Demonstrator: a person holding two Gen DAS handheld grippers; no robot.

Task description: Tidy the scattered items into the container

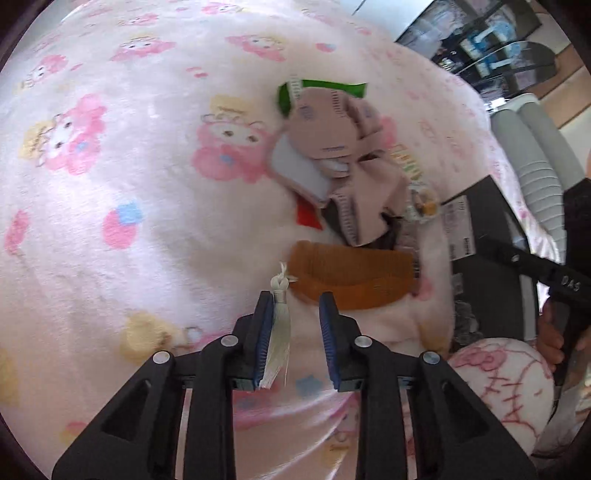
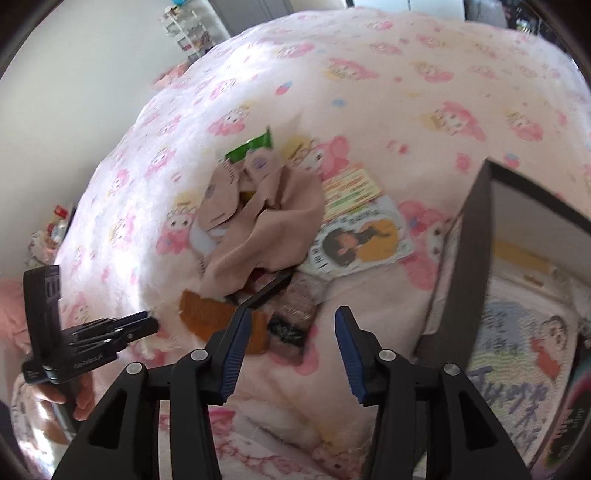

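A pile of items lies on the pink cartoon blanket: a beige cloth, a green packet, an orange wooden comb with a cream tassel, a cartoon card and a dark wrapped packet. My left gripper is open just short of the comb; the tassel hangs against its left finger. My right gripper is open and empty, above the dark packet. The black container stands at the right with printed items inside.
The left gripper shows in the right wrist view at the left, held by a hand. The right gripper's body shows at the right of the left wrist view. A white shelf stands by the far wall. Grey hoses lie beyond the container.
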